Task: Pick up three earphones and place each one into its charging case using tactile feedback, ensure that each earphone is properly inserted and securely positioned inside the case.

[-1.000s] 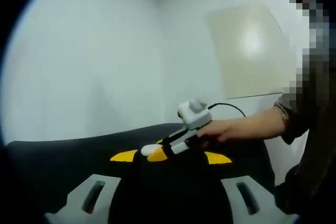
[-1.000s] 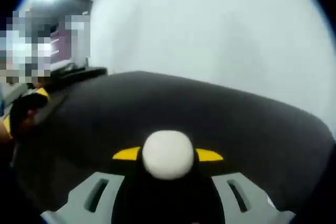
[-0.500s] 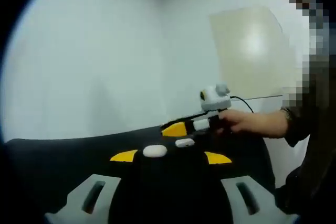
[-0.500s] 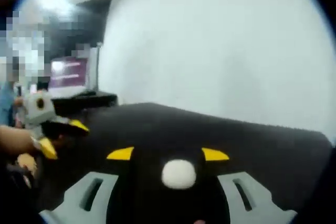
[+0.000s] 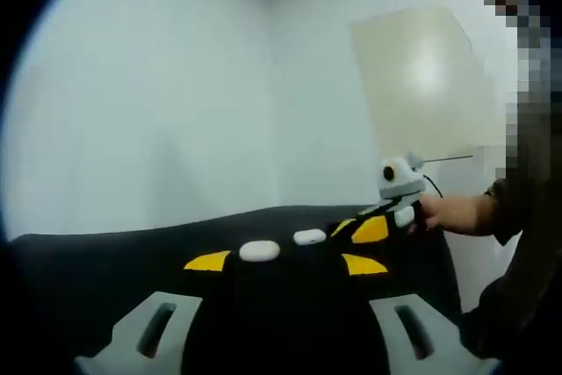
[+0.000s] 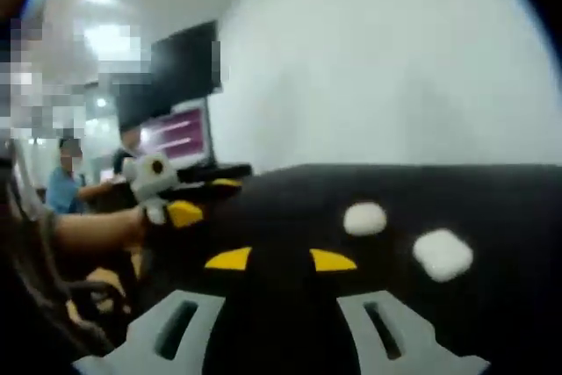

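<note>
Two small white rounded charging cases lie on the black table. In the left gripper view one case (image 5: 259, 251) lies just beyond my left gripper (image 5: 286, 263), which is open with nothing between its yellow-tipped jaws. The other case (image 5: 309, 236) lies a little farther right. My right gripper (image 5: 373, 227), held by a hand, hovers to the right of both cases. In the right gripper view the cases (image 6: 364, 218) (image 6: 443, 252) lie ahead and right of the right gripper (image 6: 280, 260), which is open and holds nothing. The left gripper (image 6: 180, 212) shows at the left. The cases are too blurred to show any earphones.
The black table (image 5: 105, 261) ends at a white wall behind. A person's hand (image 5: 452, 213) and dark sleeve stand at the table's right end. In the right gripper view, a dark monitor (image 6: 180, 68) and a lit screen (image 6: 176, 136) stand beyond the table's far left.
The right gripper drew back to the right from the white case that sat between its jaws; that case now lies free on the table. Its jaws stand closer together. The left gripper stayed put.
</note>
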Tool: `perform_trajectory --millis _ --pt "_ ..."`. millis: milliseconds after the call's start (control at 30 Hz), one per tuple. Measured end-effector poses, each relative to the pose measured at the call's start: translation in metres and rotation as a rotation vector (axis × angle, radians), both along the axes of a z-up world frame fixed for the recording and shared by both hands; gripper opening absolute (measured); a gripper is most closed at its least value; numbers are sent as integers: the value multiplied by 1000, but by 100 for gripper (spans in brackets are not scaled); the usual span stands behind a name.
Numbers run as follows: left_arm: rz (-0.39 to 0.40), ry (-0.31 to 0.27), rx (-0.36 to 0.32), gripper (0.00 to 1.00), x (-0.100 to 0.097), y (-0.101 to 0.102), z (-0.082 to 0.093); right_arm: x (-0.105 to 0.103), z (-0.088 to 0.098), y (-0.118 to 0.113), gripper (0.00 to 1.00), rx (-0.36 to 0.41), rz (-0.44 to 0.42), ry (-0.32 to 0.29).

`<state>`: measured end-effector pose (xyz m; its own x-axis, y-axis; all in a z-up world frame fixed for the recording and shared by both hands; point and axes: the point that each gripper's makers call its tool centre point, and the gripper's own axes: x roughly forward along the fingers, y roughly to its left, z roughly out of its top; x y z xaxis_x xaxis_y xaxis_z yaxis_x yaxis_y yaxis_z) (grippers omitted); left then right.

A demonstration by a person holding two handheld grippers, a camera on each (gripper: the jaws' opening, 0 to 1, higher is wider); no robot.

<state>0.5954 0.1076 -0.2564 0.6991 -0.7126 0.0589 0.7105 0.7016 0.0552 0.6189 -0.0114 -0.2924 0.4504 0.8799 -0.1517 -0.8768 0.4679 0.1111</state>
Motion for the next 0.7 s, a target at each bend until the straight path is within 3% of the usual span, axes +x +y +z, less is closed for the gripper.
perform_trajectory --millis 67,200,367,700 --pt "4 -1 10 44 0 -2 -1 4 7 0 26 14 -16 -62" --pt "9 -5 31 44 -1 -4 -3 7 -3 -7 29 -5 -32 -35" --pt "8 -1 43 44 -1 -2 -5 6 3 -9 29 31 -37 -53" --pt "-1 -13 77 44 -3 -7 -8 2 1 -6 29 1 -26 -86"
